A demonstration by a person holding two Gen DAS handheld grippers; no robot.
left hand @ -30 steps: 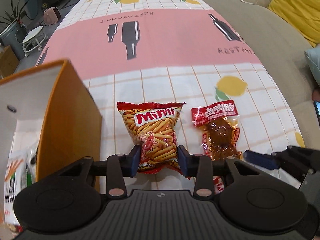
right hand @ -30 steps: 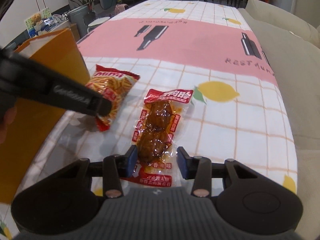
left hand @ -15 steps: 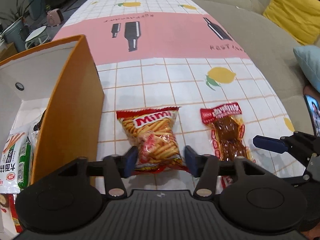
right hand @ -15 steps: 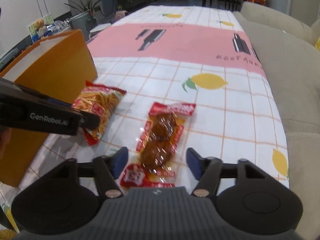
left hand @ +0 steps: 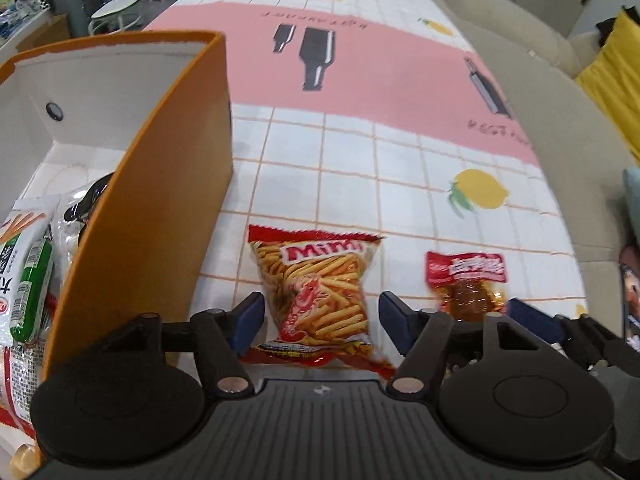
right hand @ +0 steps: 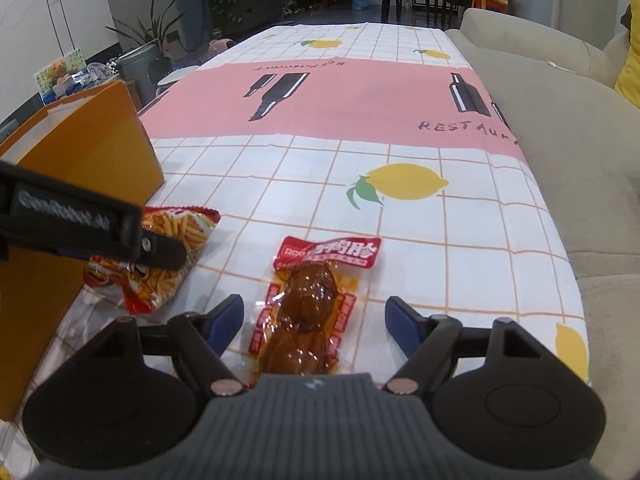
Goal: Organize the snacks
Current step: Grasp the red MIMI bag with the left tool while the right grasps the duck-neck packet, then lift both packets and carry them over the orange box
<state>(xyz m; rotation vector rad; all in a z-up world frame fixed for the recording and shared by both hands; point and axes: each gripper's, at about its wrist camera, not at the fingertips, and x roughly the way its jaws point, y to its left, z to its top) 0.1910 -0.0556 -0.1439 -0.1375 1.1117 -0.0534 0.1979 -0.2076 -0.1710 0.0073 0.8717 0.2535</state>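
We see the Mimi snack bag [left hand: 316,300] lying flat on the worktop [left hand: 360,168] near its near edge, just beside the orange box's side wall. To its right, apart from it, lies the clear pouch of braised meat [right hand: 308,312] with a red header, also close to the near edge.

Our left tool [left hand: 320,318] straddles the Mimi snack bag with its jaws spread wide; the blue pads stand off either side of the bag and press on nothing. Its jaws have just been opening. Our right tool [right hand: 314,322] sits over the pouch the same way, released, pads clear of the wrapper on both sides; its jaws have likewise just been opening.

The orange box [left hand: 160,208] stands at the worktop's left edge, white inside. It holds several packets [left hand: 28,264], one white with a green stripe, lying against the near end.
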